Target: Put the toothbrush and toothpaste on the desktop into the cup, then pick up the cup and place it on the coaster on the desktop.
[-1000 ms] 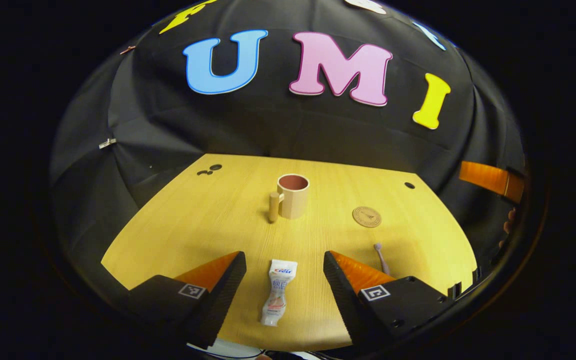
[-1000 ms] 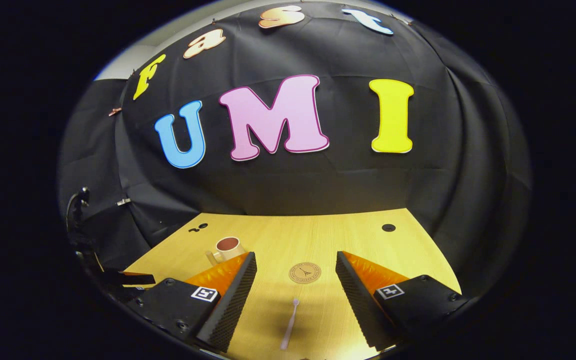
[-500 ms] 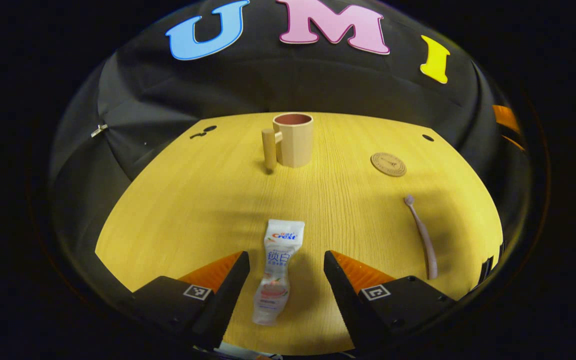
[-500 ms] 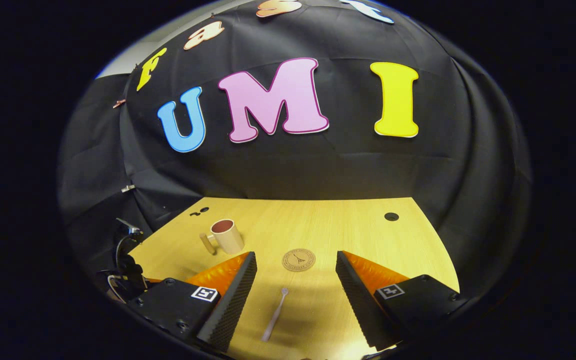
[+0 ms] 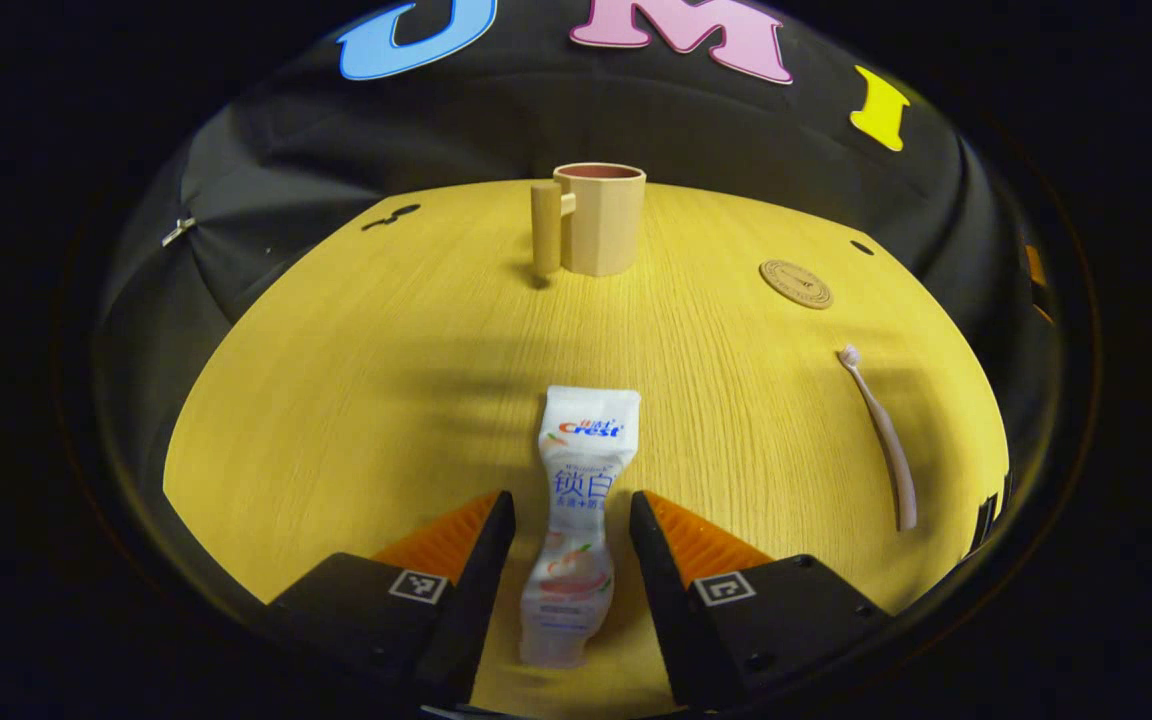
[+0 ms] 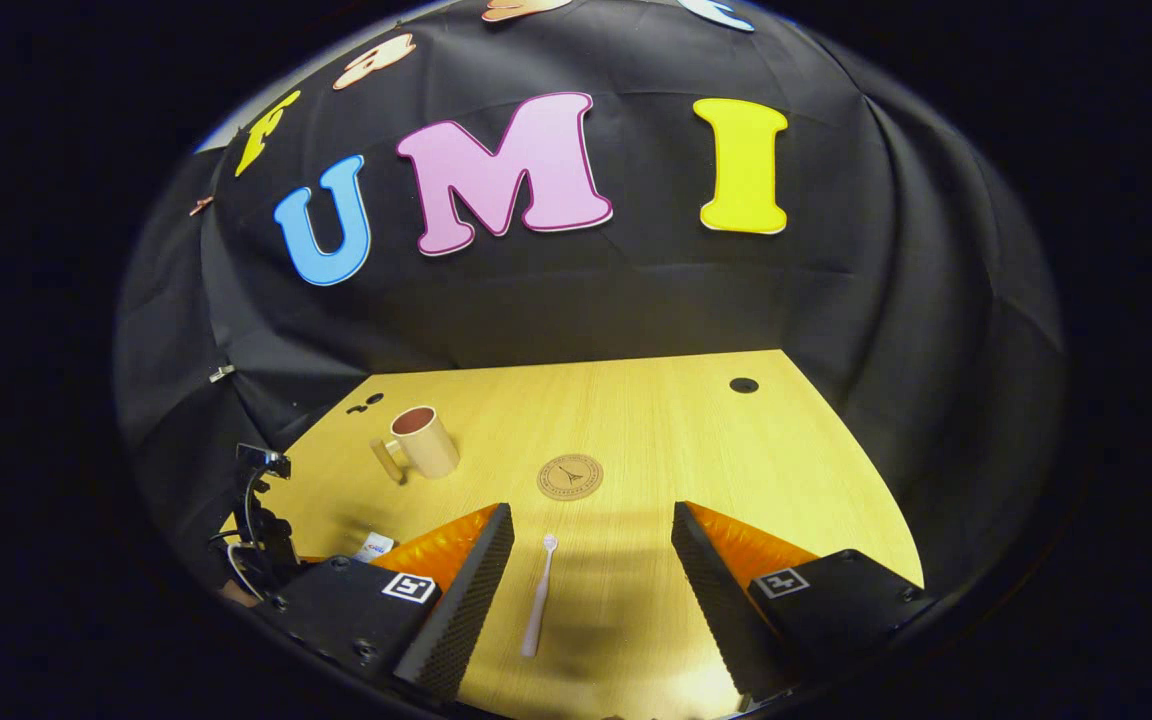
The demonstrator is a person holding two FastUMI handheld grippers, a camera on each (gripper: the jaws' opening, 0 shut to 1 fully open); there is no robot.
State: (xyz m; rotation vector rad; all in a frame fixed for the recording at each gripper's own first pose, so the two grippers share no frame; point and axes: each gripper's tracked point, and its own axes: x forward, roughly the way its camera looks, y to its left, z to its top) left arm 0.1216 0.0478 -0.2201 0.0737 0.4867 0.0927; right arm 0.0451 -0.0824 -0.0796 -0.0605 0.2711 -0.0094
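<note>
Left tool [image 5: 563, 545] sits spread around the toothpaste [image 5: 576, 520], not clamped, so I squeeze mid-tube before lifting toward the cup [image 5: 599, 219].

Two handheld grippers

Each gripper [image 5: 566, 520] [image 6: 591, 560] is built from wedge-shaped fingers [image 5: 476, 590] with ribbed inner faces, black screwed housings and square coded markers.

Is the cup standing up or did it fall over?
Standing up. The cup sits on the table with its round opening facing up and its handle at the side.
</note>
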